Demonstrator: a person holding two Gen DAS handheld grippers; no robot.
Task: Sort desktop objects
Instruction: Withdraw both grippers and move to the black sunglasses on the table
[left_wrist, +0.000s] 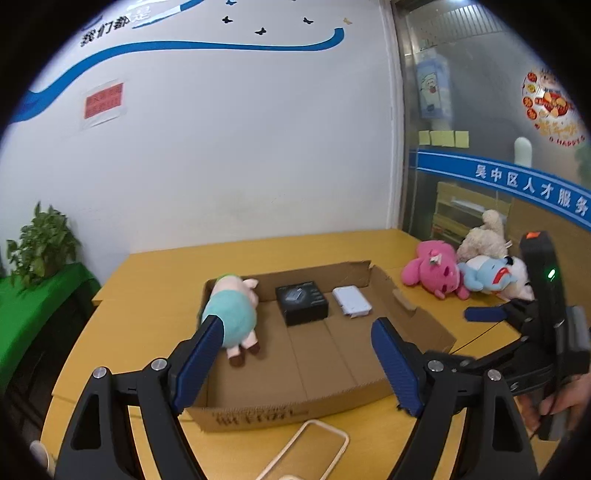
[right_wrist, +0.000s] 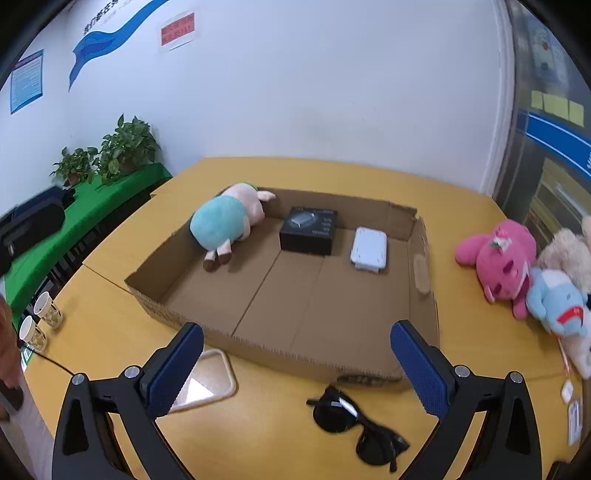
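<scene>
Pig plush (right_wrist: 225, 221) lies lengthwise, head toward the wall; both grippers' jaws apart.

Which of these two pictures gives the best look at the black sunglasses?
The right wrist view. The sunglasses lie in full sight on the yellow table, just in front of the cardboard box, between the open fingers of the right tool. The left wrist view does not show them at all.
</scene>
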